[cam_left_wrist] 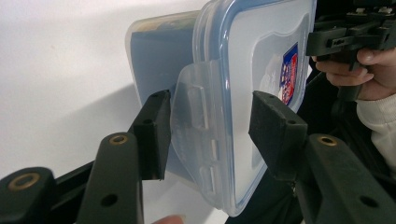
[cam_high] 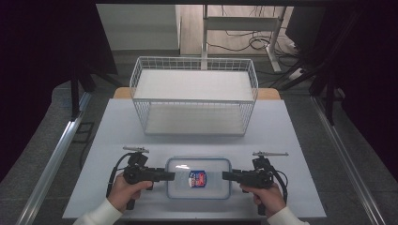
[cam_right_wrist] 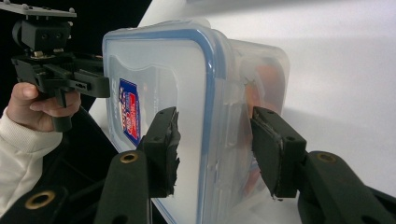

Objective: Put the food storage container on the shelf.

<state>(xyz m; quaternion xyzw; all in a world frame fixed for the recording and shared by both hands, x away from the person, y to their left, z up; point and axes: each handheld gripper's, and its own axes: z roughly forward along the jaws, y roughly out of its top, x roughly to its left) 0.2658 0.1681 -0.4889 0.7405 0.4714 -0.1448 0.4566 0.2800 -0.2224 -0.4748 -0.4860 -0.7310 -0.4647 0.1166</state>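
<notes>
Box [cam_high: 199, 178] of clear plastic with a blue-rimmed lid lies on the white table [cam_high: 281, 131], in front of a wire basket [cam_high: 194, 96], between the two grippers. Left gripper [cam_high: 172, 176] straddles the box's left end clasp [cam_left_wrist: 198, 135], jaws half open, pads just clear of it. Right gripper [cam_high: 225, 176] straddles the right end likewise, pads close beside the rim without pressing.
</notes>
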